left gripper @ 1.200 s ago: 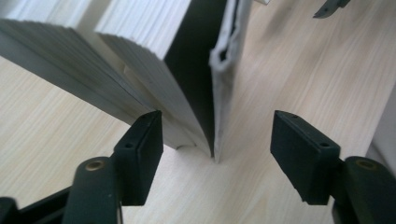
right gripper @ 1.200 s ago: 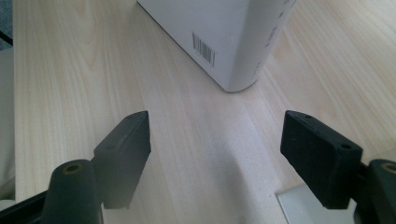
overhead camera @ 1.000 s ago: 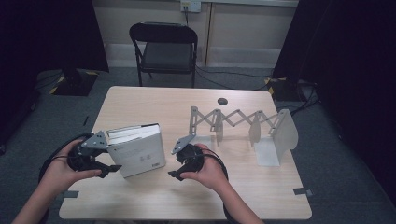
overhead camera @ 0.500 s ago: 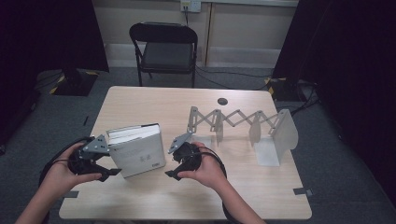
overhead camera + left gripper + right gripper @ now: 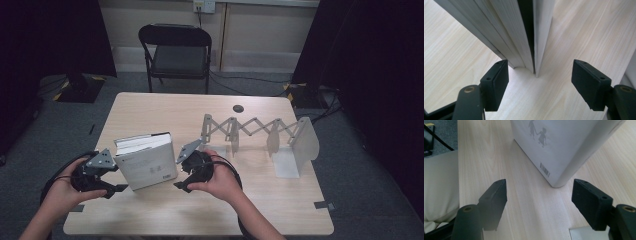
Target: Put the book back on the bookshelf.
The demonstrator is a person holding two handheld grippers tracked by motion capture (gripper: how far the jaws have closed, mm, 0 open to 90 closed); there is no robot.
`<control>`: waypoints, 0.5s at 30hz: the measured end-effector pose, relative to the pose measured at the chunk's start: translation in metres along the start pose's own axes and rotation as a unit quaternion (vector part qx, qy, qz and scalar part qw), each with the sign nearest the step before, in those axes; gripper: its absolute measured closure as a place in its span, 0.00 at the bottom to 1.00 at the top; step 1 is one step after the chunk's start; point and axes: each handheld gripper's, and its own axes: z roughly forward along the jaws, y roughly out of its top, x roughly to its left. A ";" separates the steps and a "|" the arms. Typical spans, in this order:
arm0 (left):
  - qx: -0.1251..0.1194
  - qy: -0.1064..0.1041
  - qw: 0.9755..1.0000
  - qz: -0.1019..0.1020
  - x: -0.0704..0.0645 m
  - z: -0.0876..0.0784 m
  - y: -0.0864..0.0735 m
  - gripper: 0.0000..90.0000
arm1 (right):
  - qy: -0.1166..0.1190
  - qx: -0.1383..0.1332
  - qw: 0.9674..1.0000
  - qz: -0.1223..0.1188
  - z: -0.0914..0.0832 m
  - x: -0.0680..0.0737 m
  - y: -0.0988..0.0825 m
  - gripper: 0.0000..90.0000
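— High view first: what is seen between the two grippers?

— A white book (image 5: 147, 162) is seen standing upright on the wooden table (image 5: 165, 107), with the left gripper (image 5: 111, 177) just beside its page end and the right gripper (image 5: 181, 172) just beside its spine end.

— How are the left gripper's jaws set?

— In the left gripper view they are held apart, with nothing pressed between the pads. The book's open end (image 5: 524, 37) is seen just ahead of the gap, nearer the left-hand jaw, its covers slightly fanned.

— And the right gripper?

— Its jaws have just been closing a little, yet a wide gap is shown in the right gripper view and nothing is held. The book's lower corner (image 5: 559, 157), printed with a barcode and two small figures, is found ahead of the right-hand jaw, apart from it.

— Anything else near the claws?

— An expanding white rack (image 5: 260, 132) is seen beyond the right gripper, well apart from the book.
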 end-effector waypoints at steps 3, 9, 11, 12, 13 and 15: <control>-0.001 -0.001 1.000 -0.004 -0.001 0.003 -0.005 0.33 | -0.001 0.003 1.000 -0.004 -0.004 0.001 0.006 0.31; 0.002 -0.004 1.000 -0.016 -0.002 0.010 -0.018 0.32 | -0.001 0.008 1.000 -0.013 -0.013 -0.002 0.019 0.31; -0.002 -0.005 1.000 -0.020 -0.001 0.011 -0.023 0.31 | -0.002 0.005 1.000 -0.014 -0.015 -0.004 0.021 0.31; -0.008 -0.007 1.000 -0.025 -0.002 0.012 -0.026 0.31 | -0.003 0.004 1.000 -0.013 -0.016 -0.005 0.022 0.31; -0.013 -0.009 1.000 -0.026 -0.002 0.013 -0.029 0.31 | -0.003 0.003 1.000 -0.010 -0.017 -0.006 0.024 0.31; -0.014 -0.013 0.999 -0.029 -0.002 0.017 -0.034 0.30 | -0.005 0.000 1.000 -0.014 -0.019 -0.007 0.027 0.31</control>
